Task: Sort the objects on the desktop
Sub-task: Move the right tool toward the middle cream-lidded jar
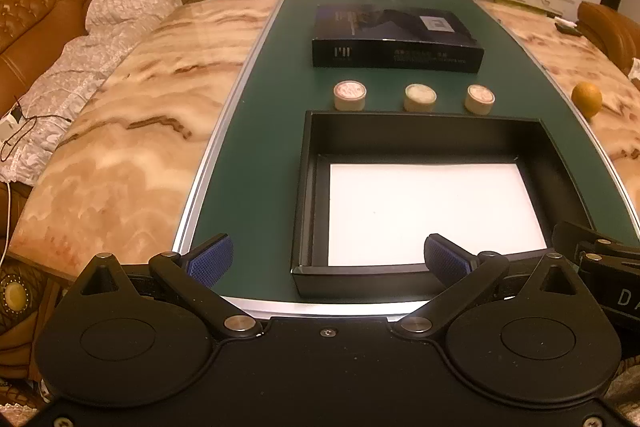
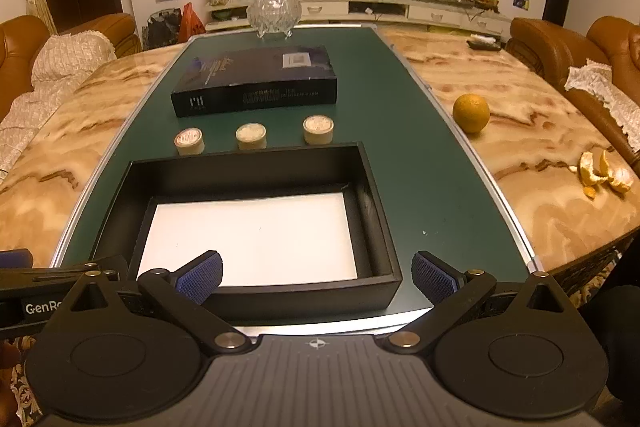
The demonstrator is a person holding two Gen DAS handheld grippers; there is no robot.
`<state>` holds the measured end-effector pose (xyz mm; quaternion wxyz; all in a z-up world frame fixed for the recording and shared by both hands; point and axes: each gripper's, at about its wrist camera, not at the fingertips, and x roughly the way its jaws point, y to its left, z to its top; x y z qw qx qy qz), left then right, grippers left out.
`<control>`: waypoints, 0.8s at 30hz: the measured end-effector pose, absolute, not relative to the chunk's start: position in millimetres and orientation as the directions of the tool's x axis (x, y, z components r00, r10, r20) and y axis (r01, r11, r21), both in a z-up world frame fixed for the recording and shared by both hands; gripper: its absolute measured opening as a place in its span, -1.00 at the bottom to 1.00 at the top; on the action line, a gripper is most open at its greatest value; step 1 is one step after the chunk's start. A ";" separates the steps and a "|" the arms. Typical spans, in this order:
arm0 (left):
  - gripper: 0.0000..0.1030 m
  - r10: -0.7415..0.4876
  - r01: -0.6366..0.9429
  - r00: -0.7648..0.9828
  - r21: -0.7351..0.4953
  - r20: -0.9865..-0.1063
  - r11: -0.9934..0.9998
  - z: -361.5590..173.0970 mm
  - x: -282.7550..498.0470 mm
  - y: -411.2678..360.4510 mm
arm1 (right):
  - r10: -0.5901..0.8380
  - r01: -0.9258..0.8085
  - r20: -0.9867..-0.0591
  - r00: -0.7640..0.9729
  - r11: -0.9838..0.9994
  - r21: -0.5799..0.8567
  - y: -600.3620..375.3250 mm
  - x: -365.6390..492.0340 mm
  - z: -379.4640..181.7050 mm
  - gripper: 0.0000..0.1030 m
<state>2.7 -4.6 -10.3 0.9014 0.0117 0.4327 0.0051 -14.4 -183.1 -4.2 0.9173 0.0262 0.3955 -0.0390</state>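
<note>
A: Count pls?

B: I see 3 small round containers [image 2: 189,141] [image 2: 251,136] [image 2: 318,130] in a row on the green mat [image 2: 420,187], cream sides, flat pale lids, short cylinders, apart from each other. 1 open black tray [image 2: 376,211] just in front of them, rectangular, matte walls, white sheet [image 2: 252,239] lying flat on its floor, nothing else in it. 1 dark box [image 2: 256,79] behind the row, flat, glossy, printed side. 1 cut-glass lidded dish [image 2: 273,11] at the mat's far end, footed. 1 orange [image 2: 471,113] off the mat on the marble-look tabletop [image 2: 540,147], plus peel bits [image 2: 604,173] to its right.

A: Grippers?

B: Both mine spread fully wide, holding nothing. Left gripper [image 1: 328,259] hangs over the near-left of the tray, blue ribbed pads [image 1: 210,261]. Right gripper [image 2: 318,275] over the tray's near-right corner, same pads [image 2: 434,277]. Both tilted down at the mat.

A: Mat edge?

B: Silver metal rim, rounded corners.
</note>
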 end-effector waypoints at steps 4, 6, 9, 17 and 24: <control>1.00 0.012 0.001 0.623 0.016 -0.782 1.000 -10.3 4.8 -4.6 | -0.050 0.089 -0.732 0.679 0.996 0.014 -182.5 -13.0 -5.1 1.00; 1.00 0.013 0.000 0.617 0.016 -0.787 1.000 -10.5 7.2 -4.5 | -0.051 0.086 -0.737 0.674 0.996 0.010 -181.8 -10.8 -4.9 1.00; 1.00 0.017 -0.002 0.605 0.020 -0.796 1.000 -9.3 13.5 -5.0 | -0.045 0.080 -0.746 0.664 0.997 0.011 -181.7 -4.6 -4.1 1.00; 1.00 0.048 -0.027 0.556 0.040 -0.830 0.999 -6.1 49.7 -2.3 | -0.045 0.066 -0.773 0.633 0.998 -0.004 -182.4 27.8 1.0 1.00; 1.00 0.049 -0.020 0.511 0.045 -0.858 0.999 -5.0 92.4 2.5 | -0.030 0.040 -0.798 0.602 0.999 -0.007 -184.6 72.9 1.5 1.00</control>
